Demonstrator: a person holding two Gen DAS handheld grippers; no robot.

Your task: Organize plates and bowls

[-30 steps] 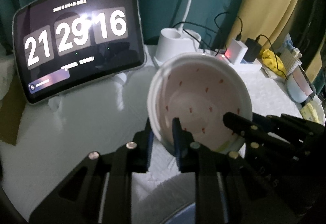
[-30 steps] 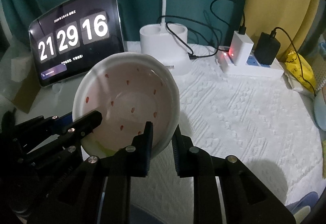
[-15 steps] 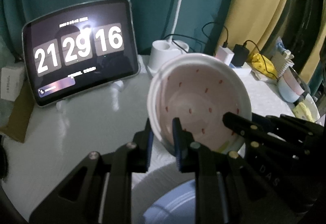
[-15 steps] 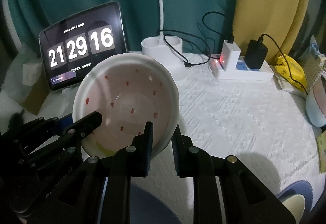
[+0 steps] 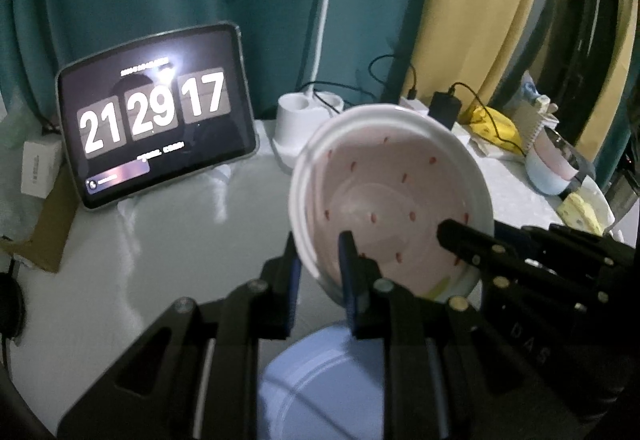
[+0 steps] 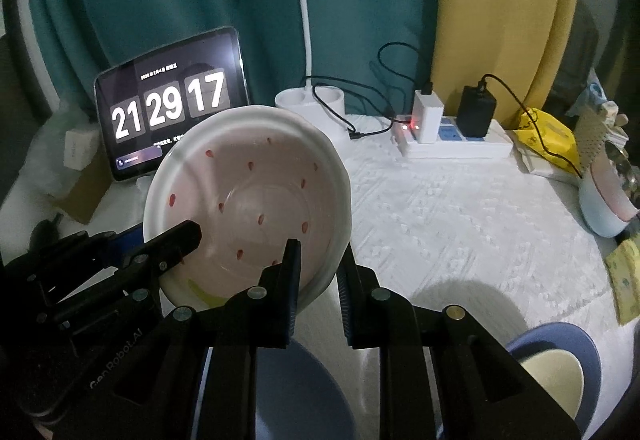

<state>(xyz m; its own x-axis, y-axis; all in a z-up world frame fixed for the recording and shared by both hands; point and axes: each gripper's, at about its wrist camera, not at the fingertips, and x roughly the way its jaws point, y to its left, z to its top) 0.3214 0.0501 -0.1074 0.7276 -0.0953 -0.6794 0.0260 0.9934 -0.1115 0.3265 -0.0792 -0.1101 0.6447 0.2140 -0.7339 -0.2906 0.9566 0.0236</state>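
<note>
Bowl point(image 5: 394, 199) — between two clamped grippers

1. You have two grippers in view: the left gripper point(image 5: 318, 272) and the right gripper point(image 6: 318, 272).
2. One white bowl with red specks point(image 6: 256, 199).
3. One blue plate point(image 5: 320, 380) under it.
4. One blue dish with a cream inside point(image 6: 560, 368), lower right.
5. One pale blue and pink bowl point(image 6: 604, 207), far right.
6. One tablet clock point(image 6: 172, 111).
7. One lamp base point(image 6: 310, 103).
8. One power strip point(image 6: 452, 143) with two chargers: one white point(image 6: 428, 115), one black point(image 6: 476, 115).

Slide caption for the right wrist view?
Both tongs grip the strawberry-dotted bowl by its rim above a blue plate.
</note>
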